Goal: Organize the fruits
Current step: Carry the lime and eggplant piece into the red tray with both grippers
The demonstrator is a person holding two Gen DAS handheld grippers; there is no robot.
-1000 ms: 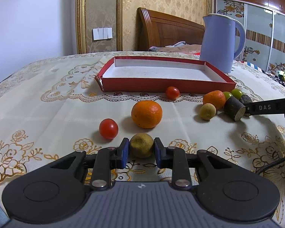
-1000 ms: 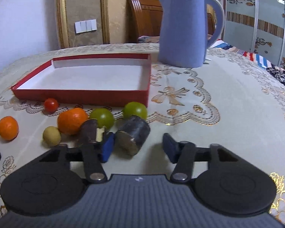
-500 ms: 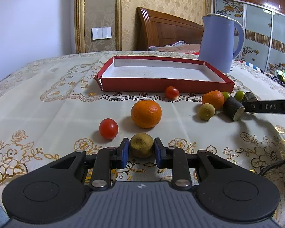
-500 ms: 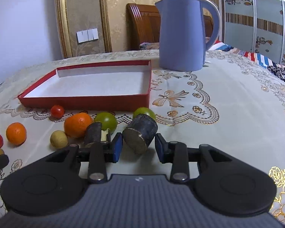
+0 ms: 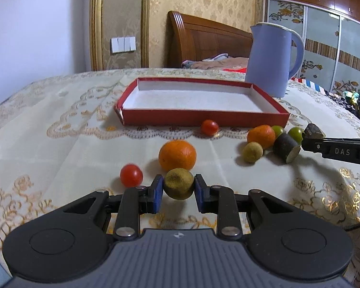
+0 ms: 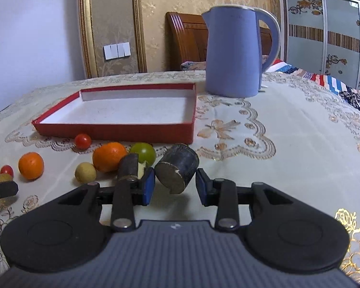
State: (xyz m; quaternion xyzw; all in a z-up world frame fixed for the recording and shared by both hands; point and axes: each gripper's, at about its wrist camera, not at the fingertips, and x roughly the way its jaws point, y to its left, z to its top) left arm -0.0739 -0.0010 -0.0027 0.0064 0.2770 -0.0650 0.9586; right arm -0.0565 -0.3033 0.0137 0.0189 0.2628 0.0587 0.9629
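My left gripper (image 5: 178, 190) is shut on a small brownish-yellow fruit (image 5: 179, 184) and holds it above the cloth. Beyond it lie a red tomato (image 5: 131, 175) and a large orange (image 5: 177, 155). My right gripper (image 6: 175, 186) is shut on a dark cylindrical piece (image 6: 177, 165), lifted and tilted. Beside it lie a second dark piece (image 6: 129, 166), a green fruit (image 6: 144, 153), an orange (image 6: 109, 156) and a small yellow fruit (image 6: 85, 172). The red tray (image 6: 112, 134) stands behind, white inside, with nothing in it.
A blue kettle (image 6: 235, 52) stands at the tray's far right corner. A cherry tomato (image 5: 209, 127) lies just in front of the tray. The table has an embroidered cream cloth (image 6: 276, 144). A bed headboard (image 5: 204, 43) is behind.
My left gripper has risen with the brownish-yellow fruit. My right gripper closed on the dark cylindrical piece and has lifted it off the cloth.
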